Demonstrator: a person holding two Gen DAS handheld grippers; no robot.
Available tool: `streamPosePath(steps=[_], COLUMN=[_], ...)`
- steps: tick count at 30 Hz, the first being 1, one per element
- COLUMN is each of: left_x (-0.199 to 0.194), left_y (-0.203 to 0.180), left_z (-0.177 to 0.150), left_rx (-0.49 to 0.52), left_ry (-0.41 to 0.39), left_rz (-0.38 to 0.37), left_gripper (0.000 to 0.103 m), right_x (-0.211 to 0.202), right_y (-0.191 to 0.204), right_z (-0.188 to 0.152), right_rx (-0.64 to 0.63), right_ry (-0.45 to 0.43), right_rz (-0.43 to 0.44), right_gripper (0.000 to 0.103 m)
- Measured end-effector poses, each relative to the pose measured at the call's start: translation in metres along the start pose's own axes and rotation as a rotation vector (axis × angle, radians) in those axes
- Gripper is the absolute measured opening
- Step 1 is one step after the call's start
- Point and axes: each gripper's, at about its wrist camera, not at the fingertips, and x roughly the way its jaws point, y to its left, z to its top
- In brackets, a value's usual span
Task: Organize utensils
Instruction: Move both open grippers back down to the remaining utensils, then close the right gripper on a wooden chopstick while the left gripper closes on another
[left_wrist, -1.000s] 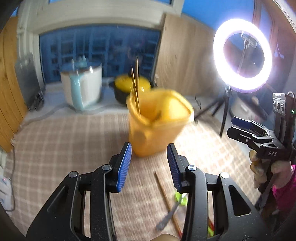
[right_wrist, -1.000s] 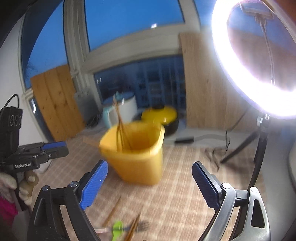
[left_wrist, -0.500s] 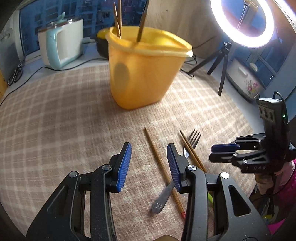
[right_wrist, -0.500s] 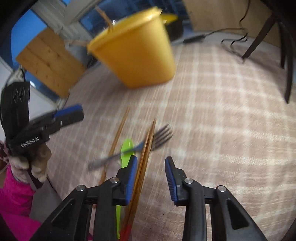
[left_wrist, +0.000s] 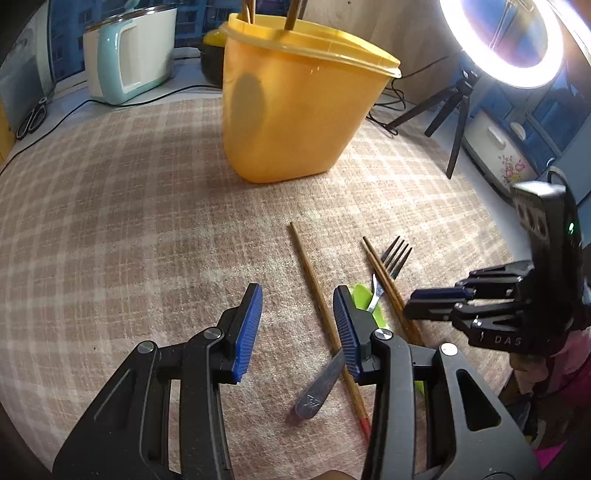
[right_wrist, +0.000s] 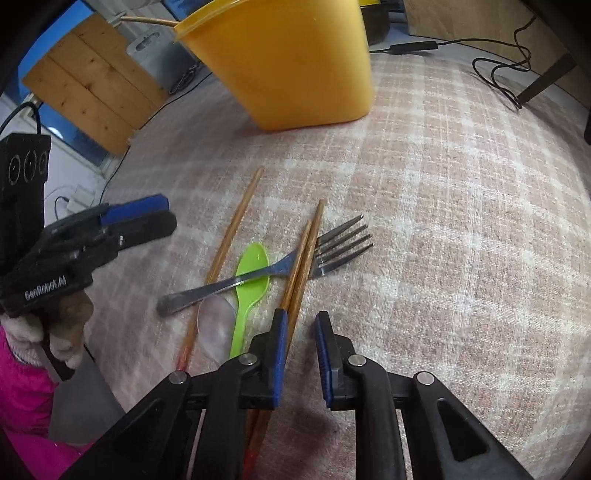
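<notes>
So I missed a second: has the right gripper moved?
Yes. The right gripper dropped from level with the yellow bin to the chopsticks, jaws closing.

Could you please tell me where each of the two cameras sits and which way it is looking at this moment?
Left wrist: sits on the left gripper, angled down at the checked cloth; jaws part open over it, empty; the right gripper enters at right.
Right wrist: sits on the right gripper, angled down; jaws closing beside the paired chopsticks; a gloved hand holds the left gripper.
Shared: yellow bin, fork, green spoon, single chopstick.
</notes>
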Motion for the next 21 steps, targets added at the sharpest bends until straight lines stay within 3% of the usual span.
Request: streamPosePath(steps=[7, 13, 18, 21], left_x=[0.005, 0.025, 0.04, 0.05], left_y=[0.0, -0.003, -0.007, -0.013], left_z=[0.002, 0.007, 0.014, 0.018], left_rx=[0.009, 0.006, -0.007, 0.02], left_ry=[0.007, 0.059, 0.103, 0.131], left_rz=[-0.006, -0.022, -0.02, -0.001], left_gripper=[0.04, 0.04, 0.04, 0.04], right_x=[0.008, 0.021, 0.018, 0.013], right_y=[0.004, 0.025, 0.021, 0.014], right_z=[0.005, 0.019, 0.019, 0.016], right_rx=[0.039, -0.011, -0.004, 0.004], right_ry=[0.042, 0.058, 0.072, 0.071], right_rz=[-0.031, -0.104, -0.114, -0.123], right_gripper=[0.013, 0.013, 0.004, 0.004])
